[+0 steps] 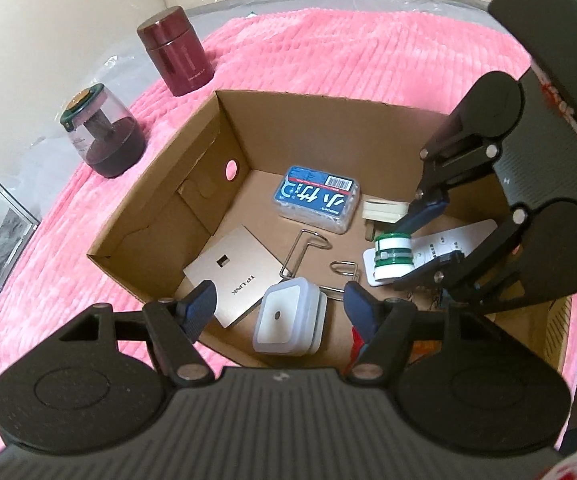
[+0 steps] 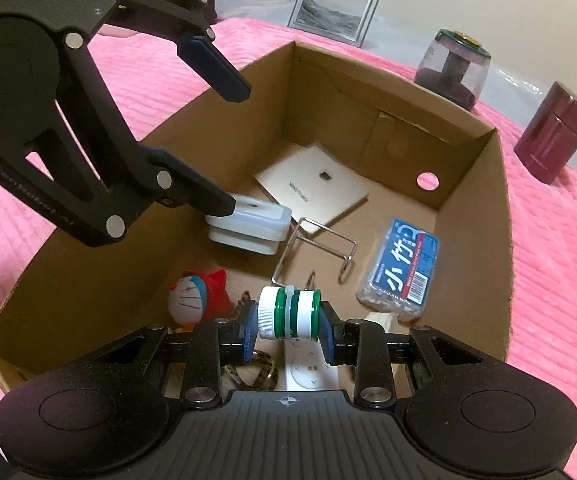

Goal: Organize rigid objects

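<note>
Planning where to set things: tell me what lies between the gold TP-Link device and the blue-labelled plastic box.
Only a bent wire stand lies between the TP-Link device and the blue-labelled box, on the carton floor; the right wrist view shows it best.

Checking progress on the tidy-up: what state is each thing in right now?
Left tongs: open, empty, above the white plug box.
Right tongs: shut on the green-and-white spool.
Cardboard box: open-topped, partly filled.
White plug box: lying in the box.
Red canister: upright, lid on, outside.

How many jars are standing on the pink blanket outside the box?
2. The dark red jar stands by the cardboard box's far corner; the clear jar with a green lid stands beside it. Others could be out of view.
</note>
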{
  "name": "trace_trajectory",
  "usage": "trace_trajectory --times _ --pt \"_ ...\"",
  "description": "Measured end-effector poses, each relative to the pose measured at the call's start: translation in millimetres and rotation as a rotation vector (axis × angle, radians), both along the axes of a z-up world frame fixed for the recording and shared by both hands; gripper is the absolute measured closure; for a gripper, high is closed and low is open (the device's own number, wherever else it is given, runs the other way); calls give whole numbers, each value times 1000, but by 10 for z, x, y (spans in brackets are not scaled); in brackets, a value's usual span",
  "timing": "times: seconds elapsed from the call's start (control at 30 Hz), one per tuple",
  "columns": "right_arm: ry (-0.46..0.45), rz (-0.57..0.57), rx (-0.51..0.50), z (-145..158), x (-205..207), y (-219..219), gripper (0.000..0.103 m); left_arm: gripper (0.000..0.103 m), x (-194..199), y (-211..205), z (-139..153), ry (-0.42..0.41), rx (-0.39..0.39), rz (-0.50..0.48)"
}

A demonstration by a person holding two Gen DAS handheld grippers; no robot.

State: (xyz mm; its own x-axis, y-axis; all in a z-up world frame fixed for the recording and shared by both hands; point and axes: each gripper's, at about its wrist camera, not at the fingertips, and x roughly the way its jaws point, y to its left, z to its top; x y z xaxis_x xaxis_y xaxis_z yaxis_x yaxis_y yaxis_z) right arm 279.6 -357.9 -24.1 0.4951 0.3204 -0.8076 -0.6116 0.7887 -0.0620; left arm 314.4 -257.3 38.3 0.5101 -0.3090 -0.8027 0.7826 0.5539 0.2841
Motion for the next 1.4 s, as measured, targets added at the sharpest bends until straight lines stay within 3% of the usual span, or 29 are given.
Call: trace_trajectory --times 0.2,0.4,0.53,0.73,0.9,1.0,1.13,1.27,1.4 --pt "-12 -3 60 42 10 -15 75 37 -50 69 47 -11 -26 17" --pt "-44 -89 83 190 -83 -170 70 35 -147 190 148 -31 -79 51" --pt "-66 -169 100 320 -290 -256 67 32 -291 286 236 -30 -161 99" --pt "-88 -256 213 558 -674 -383 59 29 -569 442 332 11 -320 220" --pt "-96 -289 271 703 -966 -424 55 20 -871 513 387 -4 -378 293" --pt "-106 -313 287 760 -1121 -437 51 10 -1069 547 420 -26 -409 316" --pt "-120 -341 322 803 -1337 -456 38 3 -1315 597 453 -50 -443 345" --pt "-133 -375 337 819 -1542 -485 26 1 -1501 630 465 -64 -460 375" --pt "-148 -400 354 839 -1722 -501 20 1 -1669 711 449 -60 -497 429"
